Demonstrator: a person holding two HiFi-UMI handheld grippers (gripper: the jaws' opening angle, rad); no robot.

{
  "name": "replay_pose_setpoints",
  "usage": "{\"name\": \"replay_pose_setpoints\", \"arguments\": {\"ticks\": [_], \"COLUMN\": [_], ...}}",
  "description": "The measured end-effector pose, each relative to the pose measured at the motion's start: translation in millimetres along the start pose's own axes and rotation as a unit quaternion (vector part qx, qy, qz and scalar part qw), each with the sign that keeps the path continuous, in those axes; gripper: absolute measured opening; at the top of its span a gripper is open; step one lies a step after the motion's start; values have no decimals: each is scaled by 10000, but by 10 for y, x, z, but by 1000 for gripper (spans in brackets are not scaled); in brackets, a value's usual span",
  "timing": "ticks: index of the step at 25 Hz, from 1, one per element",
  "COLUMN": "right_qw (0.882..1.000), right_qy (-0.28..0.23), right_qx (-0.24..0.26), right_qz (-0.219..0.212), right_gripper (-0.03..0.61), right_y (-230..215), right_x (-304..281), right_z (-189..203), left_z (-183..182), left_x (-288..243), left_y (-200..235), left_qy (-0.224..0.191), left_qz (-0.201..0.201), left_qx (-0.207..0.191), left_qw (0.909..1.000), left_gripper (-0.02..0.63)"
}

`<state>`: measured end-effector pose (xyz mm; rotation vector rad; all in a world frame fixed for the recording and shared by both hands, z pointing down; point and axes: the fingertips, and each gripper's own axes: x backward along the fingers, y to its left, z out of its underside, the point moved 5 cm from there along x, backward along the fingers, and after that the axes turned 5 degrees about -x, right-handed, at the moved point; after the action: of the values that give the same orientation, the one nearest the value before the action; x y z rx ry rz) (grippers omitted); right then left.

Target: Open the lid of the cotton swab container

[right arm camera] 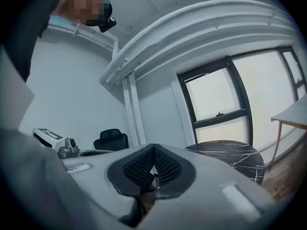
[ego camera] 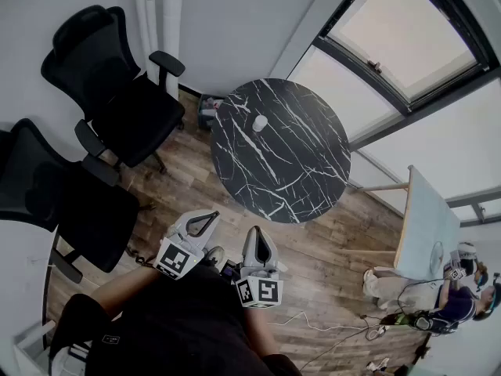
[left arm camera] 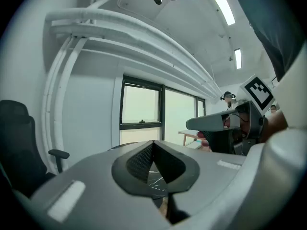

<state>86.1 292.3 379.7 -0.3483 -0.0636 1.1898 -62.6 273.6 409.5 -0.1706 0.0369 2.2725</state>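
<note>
Black marble round desk (ego camera: 301, 171) bears the small white swab container (ego camera: 260, 123), twelve o'clock; left tongs (ego camera: 205, 222), right tongs (ego camera: 255, 235) closed, empty: approach seems next.

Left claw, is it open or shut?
Shut. In the left gripper view the left claw has its two ribbed pads meeting at the tips, and nothing is pinched between them.

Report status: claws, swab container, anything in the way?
Left claw, right claw shut, empty. Swab container on black table, not yet reached. Nothing blocking.
</note>
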Motion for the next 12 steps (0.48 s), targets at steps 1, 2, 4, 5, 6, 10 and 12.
{"name": "replay_pose_setpoints", "arguments": {"ticks": [1, 2, 4, 5, 6, 10, 12], "right_qw": [10000, 10000, 10000, 10000, 10000, 10000, 10000], "right_qy": [-1, -2, -10, -18, -25, -23, -20], "right_qx": [11, 22, 39, 39, 37, 45, 46], "right_qz": [4, 8, 17, 20, 20, 18, 12], "right_gripper": [-6, -6, -6, -6, -6, -6, -6], "right_y": [7, 13, 22, 28, 34, 57, 69], "right_x": [-8, -17, -35, -43, -48, -51, -54], "right_z": [-18, -35, -55, -58, -60, -60, -36], "left_z": [-8, -15, -19, -17, -16, -28, -26], "left_x": [-3, -7, -10, -9, -5, 11, 19], "left_y": [12, 24, 50, 62, 72, 89, 101], "left_qy": [-6, -11, -13, -11, -11, -28, -40], "left_qz": [-8, -15, -27, -32, -35, -37, -32], "left_qx": [13, 22, 17, 7, 5, 38, 37], "left_qw": [10000, 10000, 10000, 10000, 10000, 10000, 10000], "left_gripper": [0, 0, 0, 0, 0, 0, 0]}}
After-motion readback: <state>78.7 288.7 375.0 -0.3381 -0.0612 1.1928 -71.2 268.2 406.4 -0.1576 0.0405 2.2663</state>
